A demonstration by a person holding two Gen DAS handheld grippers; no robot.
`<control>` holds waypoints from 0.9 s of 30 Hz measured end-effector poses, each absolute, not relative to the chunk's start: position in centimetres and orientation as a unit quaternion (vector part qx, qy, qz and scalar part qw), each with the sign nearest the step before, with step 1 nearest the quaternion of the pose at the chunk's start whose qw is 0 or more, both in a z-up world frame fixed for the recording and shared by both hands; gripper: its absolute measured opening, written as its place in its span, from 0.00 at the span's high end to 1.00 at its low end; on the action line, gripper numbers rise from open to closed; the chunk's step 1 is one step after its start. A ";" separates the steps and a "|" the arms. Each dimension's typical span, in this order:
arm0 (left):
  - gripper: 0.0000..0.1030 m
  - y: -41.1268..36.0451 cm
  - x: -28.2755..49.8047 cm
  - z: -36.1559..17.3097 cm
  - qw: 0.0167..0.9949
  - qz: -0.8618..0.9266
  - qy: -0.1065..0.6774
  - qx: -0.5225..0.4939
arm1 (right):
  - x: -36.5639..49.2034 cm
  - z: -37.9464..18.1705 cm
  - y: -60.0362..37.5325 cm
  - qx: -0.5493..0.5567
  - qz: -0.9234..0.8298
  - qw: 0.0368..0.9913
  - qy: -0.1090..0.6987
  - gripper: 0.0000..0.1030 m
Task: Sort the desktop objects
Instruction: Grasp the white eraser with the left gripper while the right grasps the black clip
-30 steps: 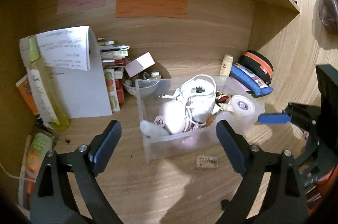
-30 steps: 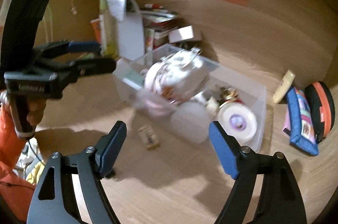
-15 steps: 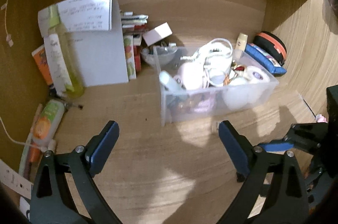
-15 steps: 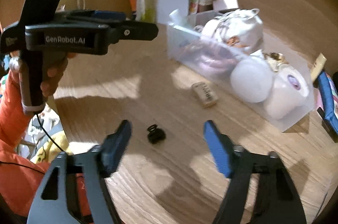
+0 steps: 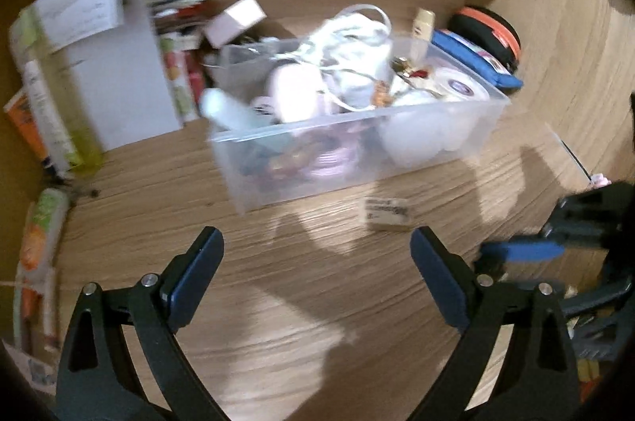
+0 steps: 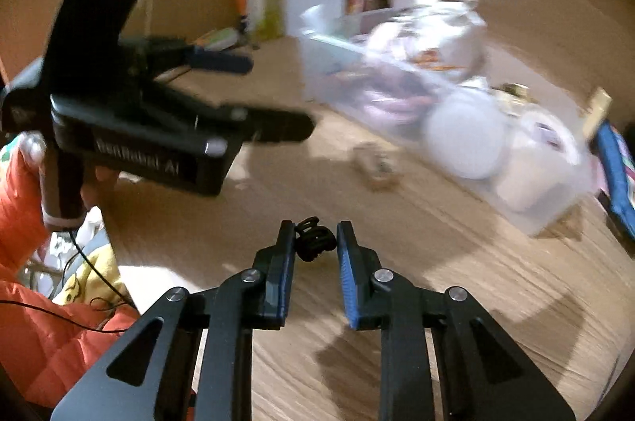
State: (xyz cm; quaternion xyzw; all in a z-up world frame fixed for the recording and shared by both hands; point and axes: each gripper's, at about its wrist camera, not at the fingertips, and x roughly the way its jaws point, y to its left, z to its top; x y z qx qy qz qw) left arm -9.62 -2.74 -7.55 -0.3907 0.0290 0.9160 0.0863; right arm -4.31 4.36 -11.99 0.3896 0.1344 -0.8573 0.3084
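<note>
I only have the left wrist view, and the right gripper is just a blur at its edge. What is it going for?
Observer: A small black clip sits between the fingers of the right gripper. Your view does not show it.
Operator: Is it gripped?
Observer: The jaws are closing, and the pads look to be touching its two sides.
Operator: Is it off the desk?
Observer: It doesn't look like it. It appears to rest on the wooden desk.
</note>
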 end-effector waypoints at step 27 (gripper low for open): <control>0.62 0.9 -12.2 -8.1 0.138 0.899 0.039 -0.414 | -7.7 -9.2 11.6 0.365 -0.894 0.253 0.064 0.81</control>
